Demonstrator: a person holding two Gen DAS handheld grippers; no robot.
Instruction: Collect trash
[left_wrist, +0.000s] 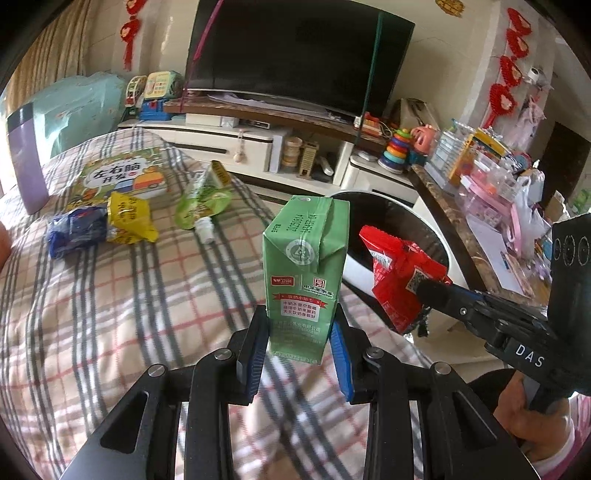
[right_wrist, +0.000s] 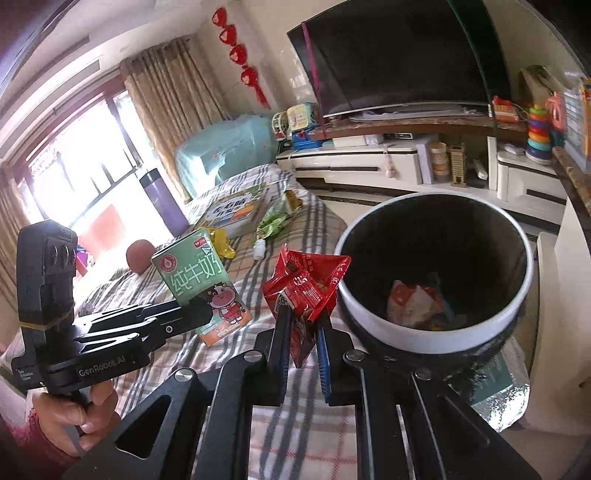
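Note:
My left gripper (left_wrist: 300, 332) is shut on the lower part of an upright green milk carton (left_wrist: 304, 258), held above the checked bedspread (left_wrist: 110, 314). The carton (right_wrist: 201, 280) and left gripper (right_wrist: 195, 312) also show at the left of the right wrist view. My right gripper (right_wrist: 303, 328) is shut on a crumpled red snack wrapper (right_wrist: 306, 284), just left of the rim of a round bin (right_wrist: 436, 338) that is black inside. From the left wrist view the red wrapper (left_wrist: 395, 273) hangs in front of the bin (left_wrist: 424, 212), pinched by the right gripper (left_wrist: 424, 291).
On the bedspread lie a yellow wrapper (left_wrist: 129, 218), a blue wrapper (left_wrist: 74, 230), a green spout pouch (left_wrist: 201, 201) and a picture book (left_wrist: 125, 177). Some trash (right_wrist: 413, 302) sits in the bin. A purple bottle (left_wrist: 26, 162) stands far left. A TV cabinet (left_wrist: 229, 140) runs behind.

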